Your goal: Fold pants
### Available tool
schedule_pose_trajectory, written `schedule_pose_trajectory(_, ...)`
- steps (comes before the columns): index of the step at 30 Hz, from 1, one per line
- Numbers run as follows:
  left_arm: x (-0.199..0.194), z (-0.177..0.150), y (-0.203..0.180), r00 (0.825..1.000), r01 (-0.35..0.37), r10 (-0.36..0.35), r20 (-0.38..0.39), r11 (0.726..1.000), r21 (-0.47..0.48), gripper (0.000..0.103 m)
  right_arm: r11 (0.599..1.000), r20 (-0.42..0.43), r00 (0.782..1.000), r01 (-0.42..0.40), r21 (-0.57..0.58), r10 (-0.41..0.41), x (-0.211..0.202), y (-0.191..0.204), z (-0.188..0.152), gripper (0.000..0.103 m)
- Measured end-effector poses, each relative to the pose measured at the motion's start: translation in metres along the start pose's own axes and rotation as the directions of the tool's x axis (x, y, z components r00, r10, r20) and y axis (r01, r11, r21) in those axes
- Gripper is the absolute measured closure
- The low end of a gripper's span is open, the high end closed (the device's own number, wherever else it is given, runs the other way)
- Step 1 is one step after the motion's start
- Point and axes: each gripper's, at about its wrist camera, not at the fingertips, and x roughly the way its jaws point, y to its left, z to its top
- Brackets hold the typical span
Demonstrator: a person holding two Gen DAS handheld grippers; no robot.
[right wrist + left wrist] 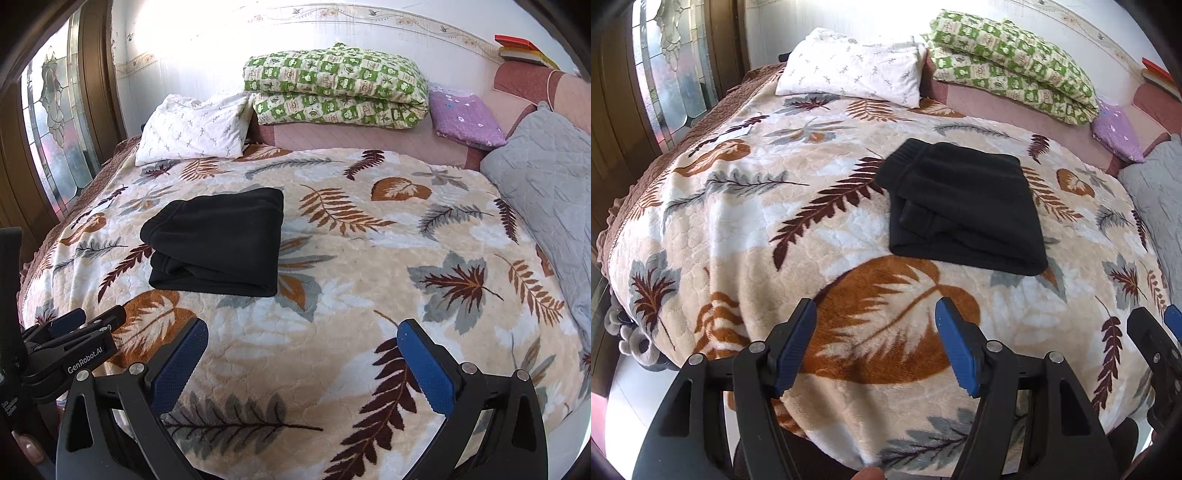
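The black pants (960, 206) lie folded into a compact rectangular stack on the leaf-patterned blanket (746, 229) that covers the bed, with the ribbed waistband turned toward the far end and the layered folded edges showing along the stack's left side. In the left wrist view the stack sits at about one o'clock from the left gripper (875, 343), well apart from it; in the right wrist view it sits at about eleven o'clock from the right gripper (303, 362), again well apart. Both grippers hover above the near part of the blanket with their blue-padded fingers spread wide and nothing between them. The left gripper also shows at the nine o'clock edge of the right wrist view, and part of the right gripper shows at the three o'clock edge of the left one. At the head of the bed, toward twelve o'clock, rest a white sprigged pillow (192, 129), a folded green checked quilt (336, 88) and a purple flowered cushion (465, 118); a grey quilted cover (546, 177) lies at two o'clock. A skin-toned shape, probably a fingertip (870, 473), peeks in at six o'clock of the left view.
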Motion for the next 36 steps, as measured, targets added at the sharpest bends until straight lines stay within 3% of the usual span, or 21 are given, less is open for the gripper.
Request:
schedule_pose_trajectory(12, 0.002, 0.003, -0.059, 0.997, 0.061, -0.057, -0.048, 0.995, 0.075, 0.037, 0.992, -0.001, 0.997, 0.070, 0.102, -0.071, -0.006, -0.057, -0.010, 0.000)
schedule_pose_trajectory(17, -0.006, 0.000, -0.073, 0.998, 0.055, -0.052, -0.029, 0.993, 0.103, 0.037, 0.985, -0.017, 0.997, 0.071, 0.155, -0.069, -0.004, -0.075, -0.013, 0.000)
schedule_pose_trajectory(22, -0.013, -0.001, -0.075, 1.000, 0.027, -0.028, 0.006, 0.993, 0.115, 0.037, 0.986, -0.017, 0.997, 0.080, 0.146, -0.078, -0.003, -0.078, -0.015, 0.000)
schedule_pose_trajectory(36, -0.019, -0.004, -0.067, 1.000, 0.003, -0.004, 0.011, 0.995, 0.099, 0.037, 0.989, -0.011, 0.997, 0.074, 0.126, -0.073, -0.007, -0.073, -0.015, 0.000)
